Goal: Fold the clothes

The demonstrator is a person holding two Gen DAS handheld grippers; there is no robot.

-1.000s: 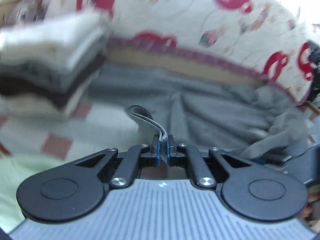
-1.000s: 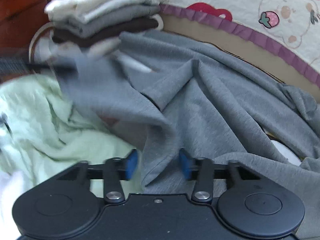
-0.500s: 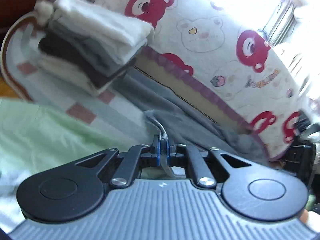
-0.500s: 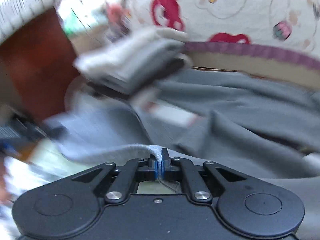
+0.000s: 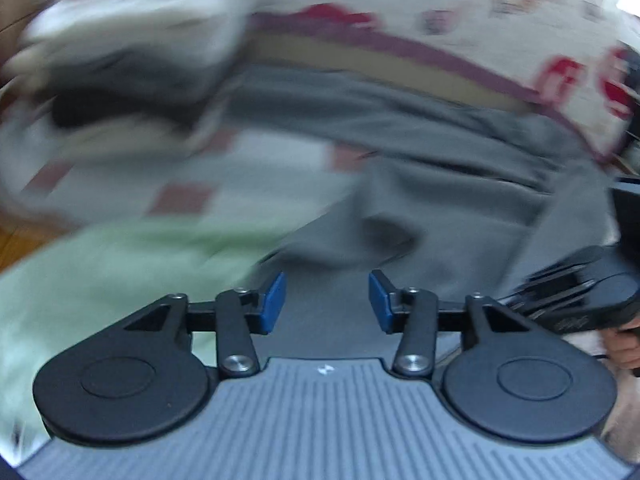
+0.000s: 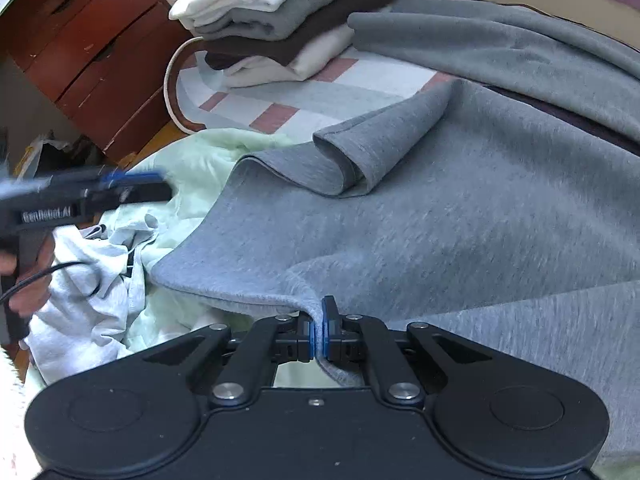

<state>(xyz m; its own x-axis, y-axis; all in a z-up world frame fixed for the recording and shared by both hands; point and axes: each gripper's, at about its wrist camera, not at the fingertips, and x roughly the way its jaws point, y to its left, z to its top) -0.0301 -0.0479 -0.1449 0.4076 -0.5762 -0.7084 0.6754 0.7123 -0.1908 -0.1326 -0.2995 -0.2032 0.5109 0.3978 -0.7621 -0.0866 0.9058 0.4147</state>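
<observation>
While right tongs pinching near hem of grey garment, left tongs gaping wide, gripping nothing, hovering over same garment spread on bed. Risk: thin hem slipping out under pull; rumpled corner fold creasing in. Folded stack sitting far left. No containers showing.

Fuzzy matt fleece grey garment, smooth reddish wood drawers upper left, matt black plastic right gripper, soft cloth folded stack
</observation>
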